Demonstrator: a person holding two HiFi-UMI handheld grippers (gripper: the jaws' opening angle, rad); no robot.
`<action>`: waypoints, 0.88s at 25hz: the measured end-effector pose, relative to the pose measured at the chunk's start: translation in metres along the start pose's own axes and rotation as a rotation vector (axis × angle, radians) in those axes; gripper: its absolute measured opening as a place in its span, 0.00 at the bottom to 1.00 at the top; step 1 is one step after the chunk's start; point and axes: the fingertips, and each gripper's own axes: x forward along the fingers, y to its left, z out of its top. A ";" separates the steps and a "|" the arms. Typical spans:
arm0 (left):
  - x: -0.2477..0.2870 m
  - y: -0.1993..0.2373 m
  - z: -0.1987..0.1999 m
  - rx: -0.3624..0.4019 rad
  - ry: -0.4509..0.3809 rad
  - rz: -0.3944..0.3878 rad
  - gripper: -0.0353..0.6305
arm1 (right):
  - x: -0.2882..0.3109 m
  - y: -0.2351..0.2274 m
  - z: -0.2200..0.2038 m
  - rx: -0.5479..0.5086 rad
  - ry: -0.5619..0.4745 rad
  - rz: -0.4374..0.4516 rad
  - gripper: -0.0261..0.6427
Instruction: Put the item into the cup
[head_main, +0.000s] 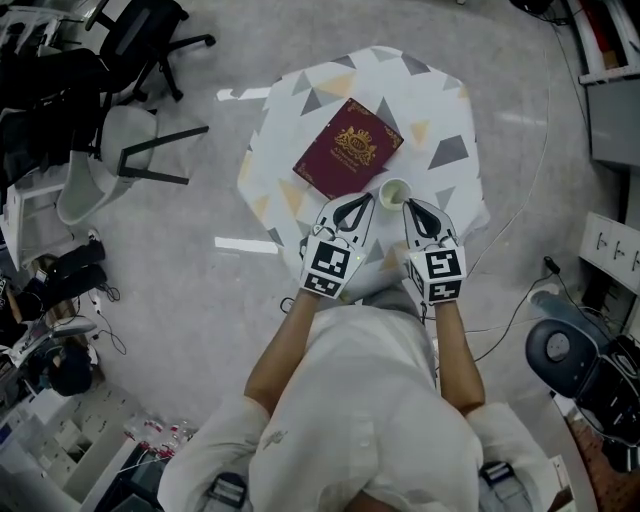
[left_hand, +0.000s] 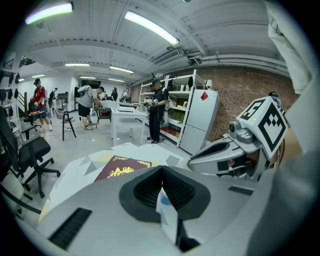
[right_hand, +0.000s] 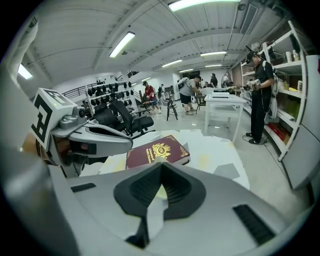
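Note:
A small white cup (head_main: 394, 192) with a pale yellowish inside stands near the front edge of the round table (head_main: 440, 110), right of a maroon book (head_main: 348, 147) with a gold crest. My left gripper (head_main: 368, 199) sits just left of the cup with its jaws together. My right gripper (head_main: 409, 204) sits just right of it, jaws also together. In the left gripper view a white sliver with a blue spot (left_hand: 165, 205) shows in the slit behind the tips; I cannot tell if it is an item or the cloth. A yellowish patch of the cup (right_hand: 161, 192) shows behind the right tips.
The table wears a white cloth with grey and yellow triangles. Office chairs (head_main: 130, 60) stand to the left on the grey floor, with shelves (head_main: 610, 90) and boxes at the right. Several people stand far off by white tables (right_hand: 225, 102).

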 end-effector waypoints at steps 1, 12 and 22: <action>0.002 -0.001 -0.003 0.000 0.006 -0.005 0.07 | 0.002 0.000 -0.003 0.001 0.006 0.002 0.05; 0.019 -0.011 -0.027 -0.003 0.067 -0.044 0.07 | 0.016 0.000 -0.024 0.003 0.081 0.017 0.05; 0.021 -0.011 -0.030 -0.018 0.069 -0.042 0.07 | 0.029 0.004 -0.038 -0.010 0.150 0.034 0.05</action>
